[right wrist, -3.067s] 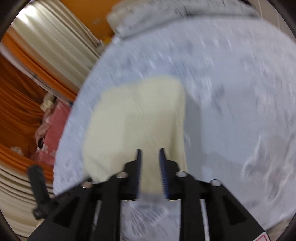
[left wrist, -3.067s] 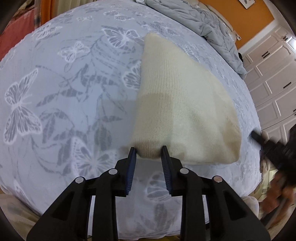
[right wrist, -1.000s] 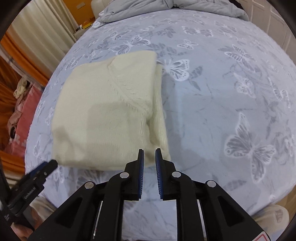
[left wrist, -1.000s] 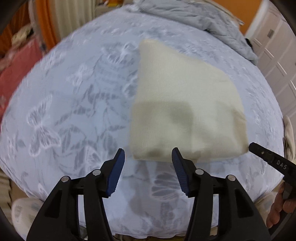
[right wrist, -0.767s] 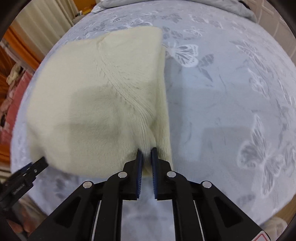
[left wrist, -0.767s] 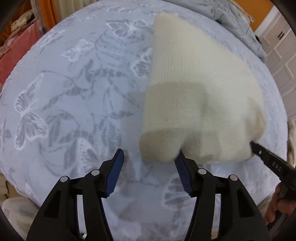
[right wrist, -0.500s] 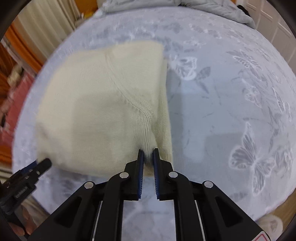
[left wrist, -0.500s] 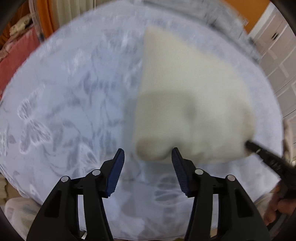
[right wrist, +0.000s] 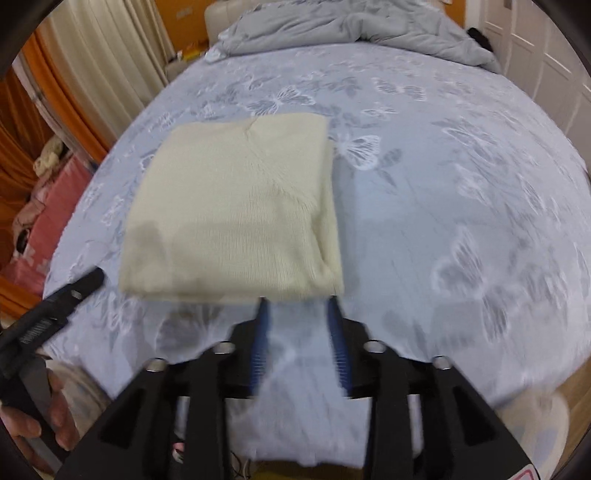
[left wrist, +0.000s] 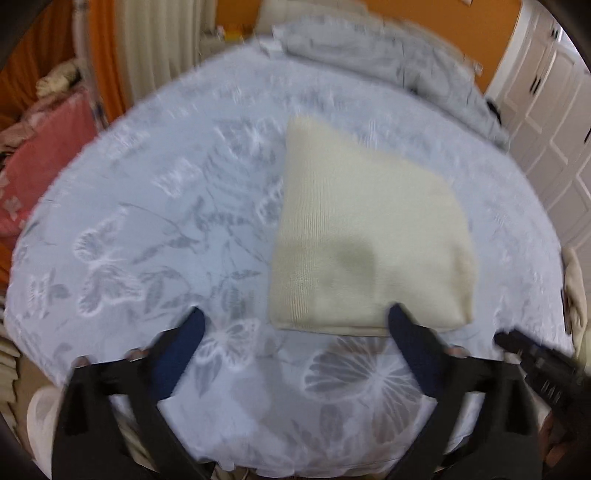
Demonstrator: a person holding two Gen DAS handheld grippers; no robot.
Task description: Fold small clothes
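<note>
A cream knitted garment [left wrist: 365, 236] lies folded flat on the blue butterfly bedsheet [left wrist: 155, 206]; the right wrist view shows the same garment [right wrist: 236, 214] as a neat rectangle. My left gripper [left wrist: 295, 317] hangs just in front of the garment's near edge, its jaws opening wide, nothing between them. My right gripper [right wrist: 298, 306] hovers in front of the near right corner, its jaws also opening, and the cloth is free of them. Each gripper's tip shows in the other's view at the edge.
A crumpled grey duvet [right wrist: 343, 29] lies at the far end of the bed. Pink bedding [left wrist: 44, 155] and orange and cream curtains stand to the left. White wardrobe doors [left wrist: 554, 110] are at the right. A hand [right wrist: 33, 417] holds the left gripper.
Both grippers lifted the garment's near edge slightly, then let go. Their jaws have opened and both have drawn back and up from the garment, which now lies flat.
</note>
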